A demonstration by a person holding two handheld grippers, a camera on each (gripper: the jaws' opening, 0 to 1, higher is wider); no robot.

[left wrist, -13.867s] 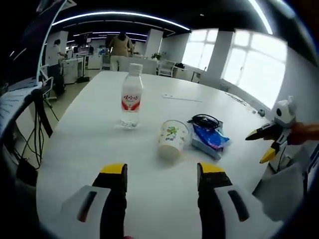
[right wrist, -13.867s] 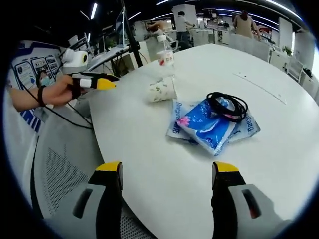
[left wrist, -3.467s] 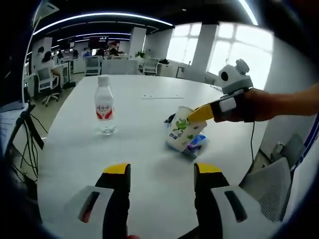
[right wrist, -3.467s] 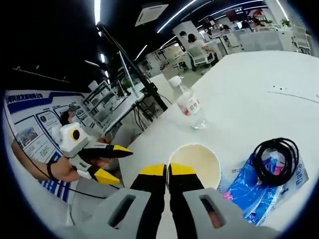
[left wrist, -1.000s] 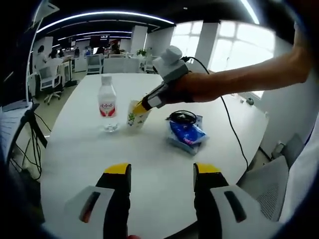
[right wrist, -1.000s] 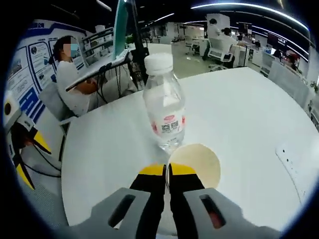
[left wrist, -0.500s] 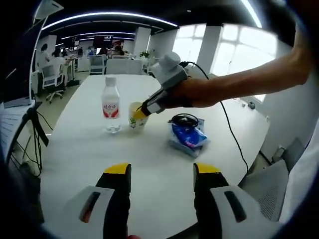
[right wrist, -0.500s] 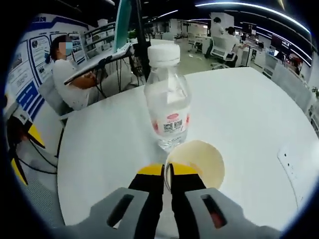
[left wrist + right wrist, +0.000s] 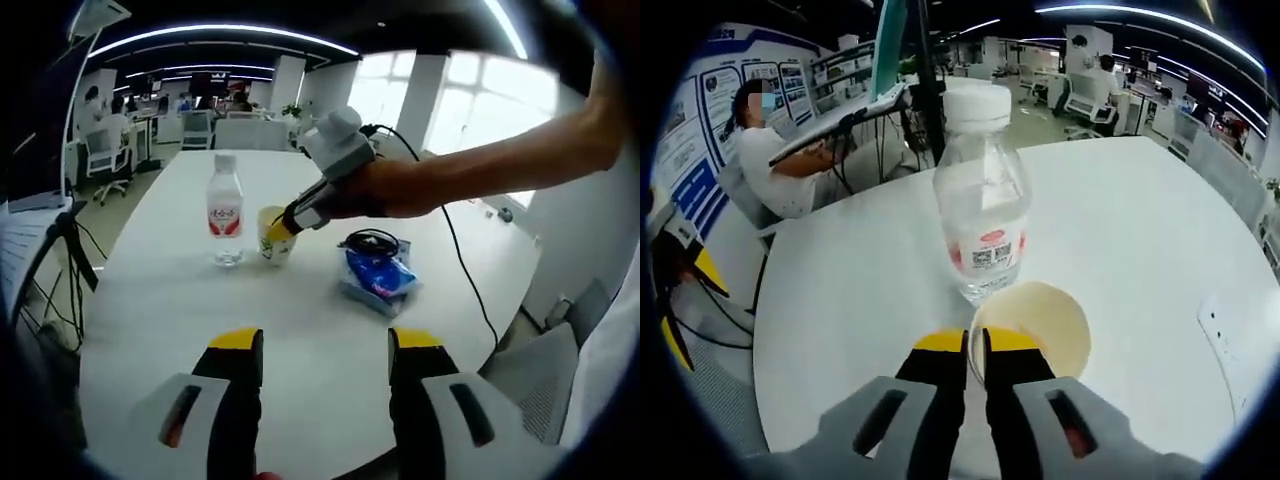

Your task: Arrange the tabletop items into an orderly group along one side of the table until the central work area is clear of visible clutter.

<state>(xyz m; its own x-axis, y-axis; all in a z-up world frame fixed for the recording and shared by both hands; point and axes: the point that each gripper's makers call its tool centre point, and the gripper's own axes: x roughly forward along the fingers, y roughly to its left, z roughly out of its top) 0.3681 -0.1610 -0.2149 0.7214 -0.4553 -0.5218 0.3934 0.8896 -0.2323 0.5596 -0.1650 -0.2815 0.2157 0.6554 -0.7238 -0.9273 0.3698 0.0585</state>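
Right tongs (image 9: 975, 345), jaws nearly closed, pinch the rim of the paper cup (image 9: 1035, 325), which stands upright on the white bench (image 9: 300, 310) just beside the water bottle (image 9: 983, 205). Left tongs (image 9: 322, 345) hover wide apart and empty over the near bench edge. Blue packets (image 9: 378, 278) with a black cable coil (image 9: 370, 241) on top lie near the cup.

White tabletop (image 9: 150, 300) carrying four things.
A clear water bottle (image 9: 226, 210) stands upright toward 11 o'clock in the left gripper view, a paper cup (image 9: 275, 238) just beside it at its 3 o'clock. Further toward 3 o'clock lie blue packets (image 9: 380, 278), with a coiled black cable (image 9: 372, 240) resting on their far end.
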